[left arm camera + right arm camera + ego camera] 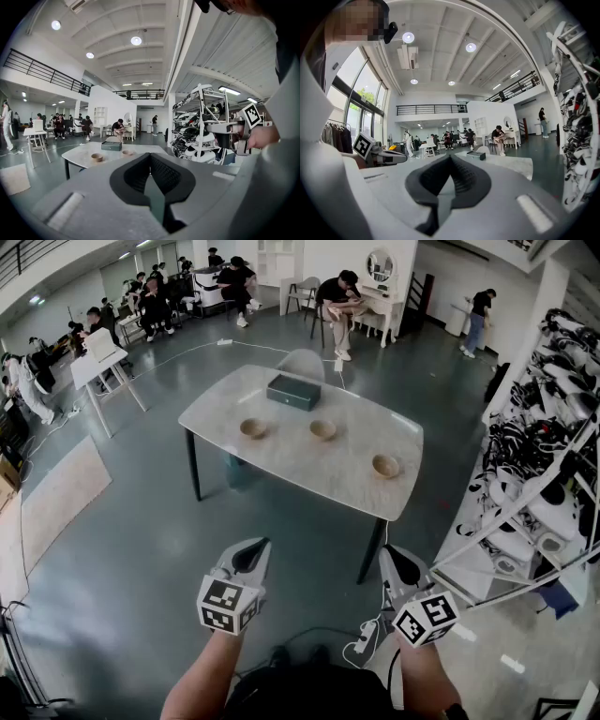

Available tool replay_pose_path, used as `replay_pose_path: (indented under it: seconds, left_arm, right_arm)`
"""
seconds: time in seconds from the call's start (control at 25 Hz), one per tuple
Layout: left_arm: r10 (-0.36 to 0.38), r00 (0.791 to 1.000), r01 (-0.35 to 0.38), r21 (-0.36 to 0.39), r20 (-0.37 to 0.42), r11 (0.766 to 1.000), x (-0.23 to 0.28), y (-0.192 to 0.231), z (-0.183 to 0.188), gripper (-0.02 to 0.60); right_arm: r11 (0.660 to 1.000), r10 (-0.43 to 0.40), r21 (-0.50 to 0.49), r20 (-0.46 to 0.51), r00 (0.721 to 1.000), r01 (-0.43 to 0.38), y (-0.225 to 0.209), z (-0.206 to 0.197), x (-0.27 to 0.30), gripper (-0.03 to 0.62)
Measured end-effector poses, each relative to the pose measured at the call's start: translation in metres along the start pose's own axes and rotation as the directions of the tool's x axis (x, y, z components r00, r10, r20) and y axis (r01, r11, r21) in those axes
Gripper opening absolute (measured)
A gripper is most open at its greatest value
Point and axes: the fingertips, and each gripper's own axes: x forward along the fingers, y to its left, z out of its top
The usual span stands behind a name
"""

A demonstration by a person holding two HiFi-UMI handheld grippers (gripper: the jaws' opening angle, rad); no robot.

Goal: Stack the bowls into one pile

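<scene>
Foreground: left grey hand-held gripper [251, 555] and right grey hand-held gripper [397, 564], side by side, each with its jaws pressed together and nothing between them, both well short of the pale marble-topped table [309, 474]. Three shallow tan bowls stand apart and unstacked on the tabletop: left bowl [253, 428], middle bowl [322, 429], and right bowl [385, 466] near the right edge. Dark green rectangular box [293, 391] lies just behind the first two.
</scene>
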Motion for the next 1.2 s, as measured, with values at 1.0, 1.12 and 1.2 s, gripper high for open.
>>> replay_pose_path:
  seconds: [1.0, 1.12, 1.2]
  left_arm:
    - [0.061, 0.998, -0.061, -0.002, -0.008, 0.998, 0.021, -0.039, 0.012, 0.011]
    - [0.066, 0.998, -0.066, 0.008, -0.008, 0.998, 0.023, -0.051, 0.013, 0.011]
    - [0.072, 0.997, -0.072, 0.010, -0.010, 0.997, 0.026, -0.056, 0.014, 0.011]
  right_arm:
    - [0.999, 0.015, 0.051, 0.004, 1.000, -0.015, -0.055, 0.002, -0.030, 0.003]
    - [0.998, 0.028, 0.056, -0.001, 1.000, -0.027, -0.064, -0.002, -0.037, 0.003]
    - [0.998, 0.034, 0.059, -0.002, 0.999, -0.034, -0.070, -0.004, -0.038, 0.003]
